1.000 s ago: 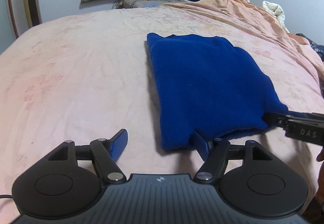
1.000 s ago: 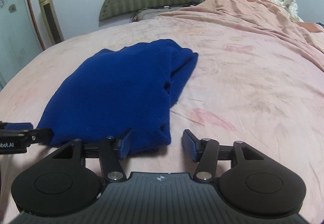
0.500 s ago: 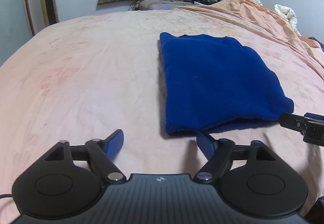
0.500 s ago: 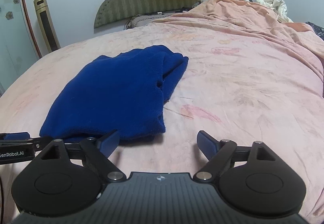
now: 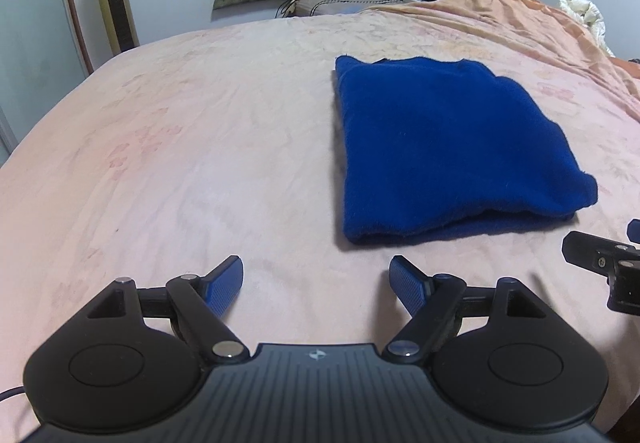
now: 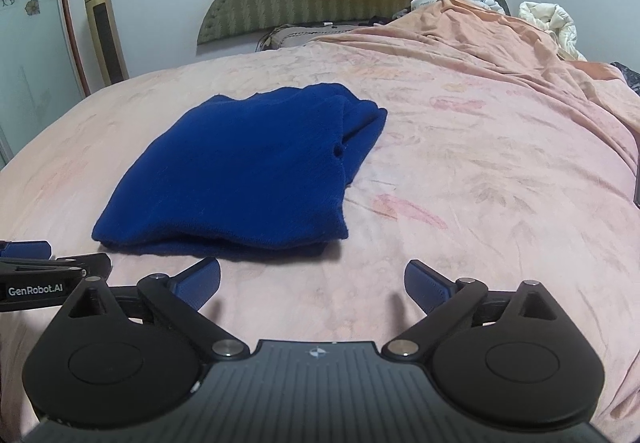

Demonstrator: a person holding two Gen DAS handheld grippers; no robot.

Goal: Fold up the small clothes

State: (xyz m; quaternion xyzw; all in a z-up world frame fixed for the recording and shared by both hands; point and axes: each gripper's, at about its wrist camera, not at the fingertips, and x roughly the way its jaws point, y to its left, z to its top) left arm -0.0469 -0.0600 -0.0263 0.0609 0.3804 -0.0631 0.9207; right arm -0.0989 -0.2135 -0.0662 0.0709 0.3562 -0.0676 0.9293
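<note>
Over pink bedspread [image 5: 200,147], both grippers [image 5: 316,279] [image 6: 312,283] angle downward, empty.

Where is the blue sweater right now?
The blue sweater lies folded on the pink bedsheet, just beyond both open gripper tips, right of centre in the left wrist view.

Bare bedsheet [image 5: 180,171] lies open beside the folded blue garment [image 5: 444,147].

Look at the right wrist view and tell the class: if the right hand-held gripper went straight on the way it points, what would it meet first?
Probably the bare pink bedsheet. The right hand-held gripper, jaws opening and empty, aims just right of the folded blue garment, though depth is uncertain.
</note>
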